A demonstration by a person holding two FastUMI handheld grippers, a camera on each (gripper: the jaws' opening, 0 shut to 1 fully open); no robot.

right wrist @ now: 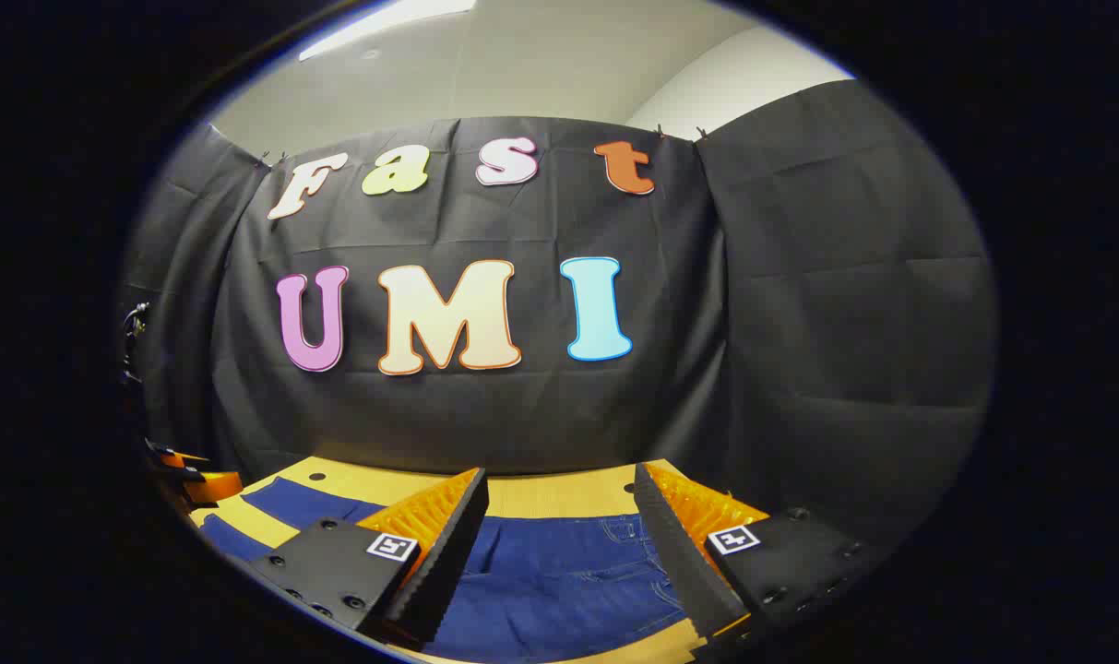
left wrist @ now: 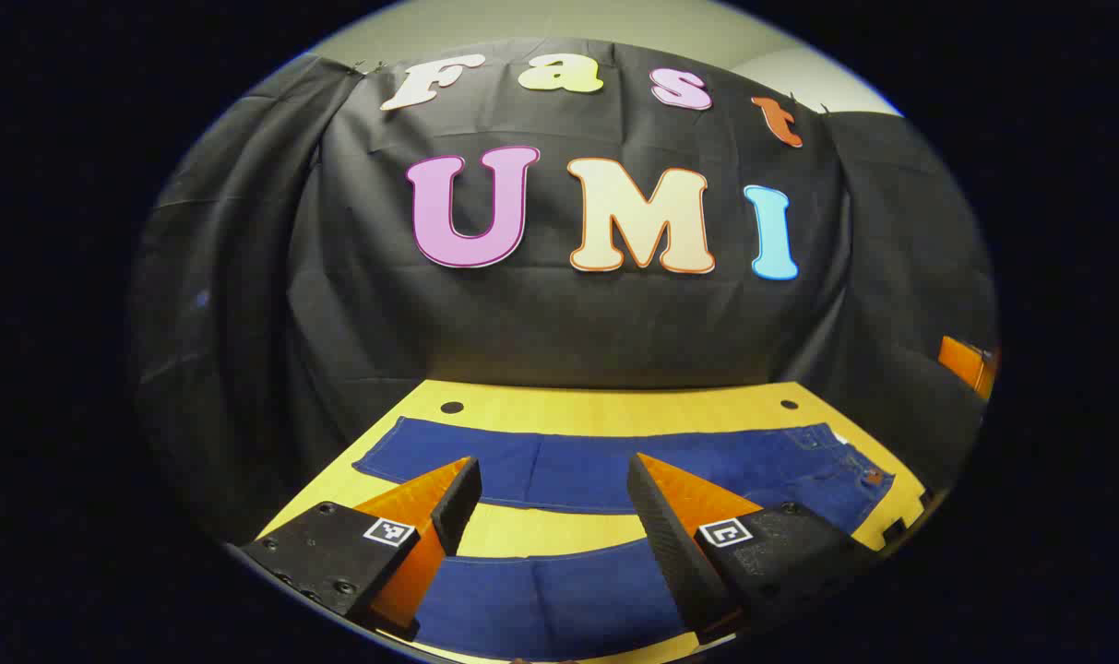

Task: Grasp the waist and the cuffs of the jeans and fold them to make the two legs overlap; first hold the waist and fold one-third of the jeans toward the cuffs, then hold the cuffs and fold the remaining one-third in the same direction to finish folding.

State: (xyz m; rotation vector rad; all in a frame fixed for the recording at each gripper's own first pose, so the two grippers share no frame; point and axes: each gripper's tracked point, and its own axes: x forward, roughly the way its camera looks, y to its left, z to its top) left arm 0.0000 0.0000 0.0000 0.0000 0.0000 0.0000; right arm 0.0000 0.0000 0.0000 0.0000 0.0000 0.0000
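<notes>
Jeans [left wrist: 614, 470] flat on table [left wrist: 614, 406], legs apart, beyond left gripper [left wrist: 553, 489] and right gripper [right wrist: 560, 498]; both fingers spread, empty

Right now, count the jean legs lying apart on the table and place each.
2. The far leg lies flat near the wall; the near leg lies beside it toward the camera, with a bare strip of table between them.
</notes>
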